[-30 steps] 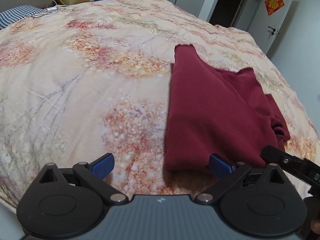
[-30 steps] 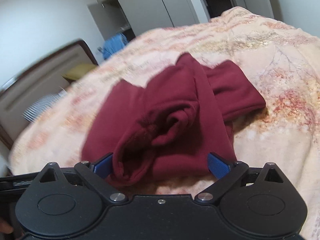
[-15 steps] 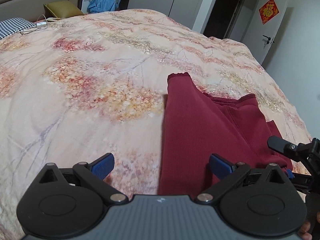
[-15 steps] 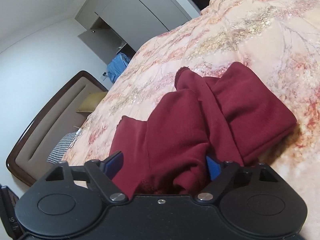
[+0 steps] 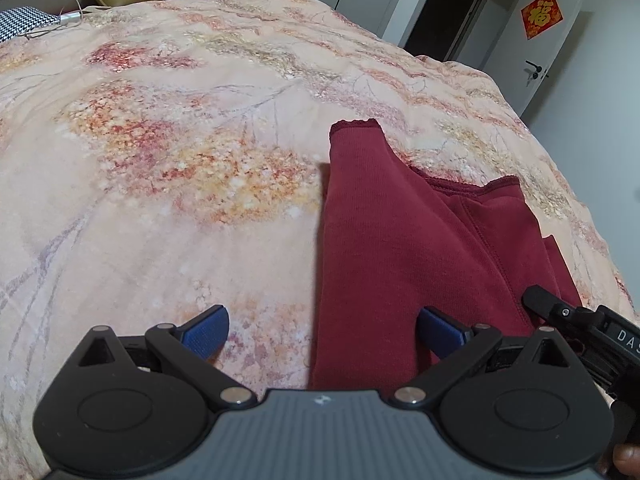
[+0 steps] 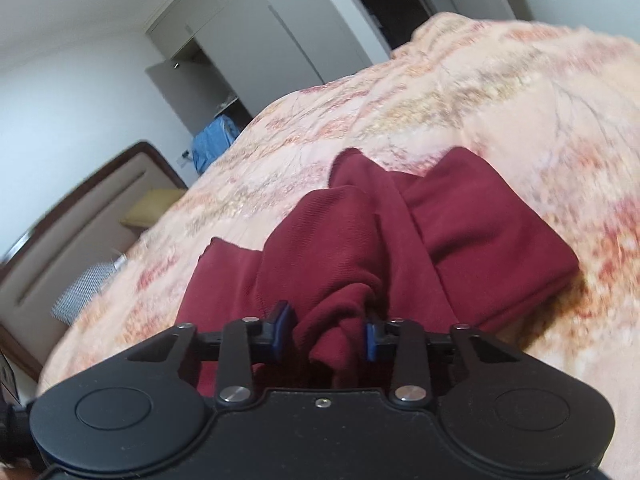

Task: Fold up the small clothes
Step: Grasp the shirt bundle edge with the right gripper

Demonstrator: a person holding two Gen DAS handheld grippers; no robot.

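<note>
The right gripper (image 6: 326, 330) is closing on a bunched fold of the maroon garment (image 5: 420, 248) lying on the floral bedspread (image 5: 180, 160) — probably to lift it — while the left gripper (image 5: 320, 330) is waiting wide open, straddling its near edge.

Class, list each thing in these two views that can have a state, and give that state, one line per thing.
Garment: partly folded, lying on the bed.
Left gripper: open, garment edge between its fingers, not pinched.
Right gripper: closing, a bunched fold of garment between the pads.
Door: shut.
Wardrobe door: open.
</note>
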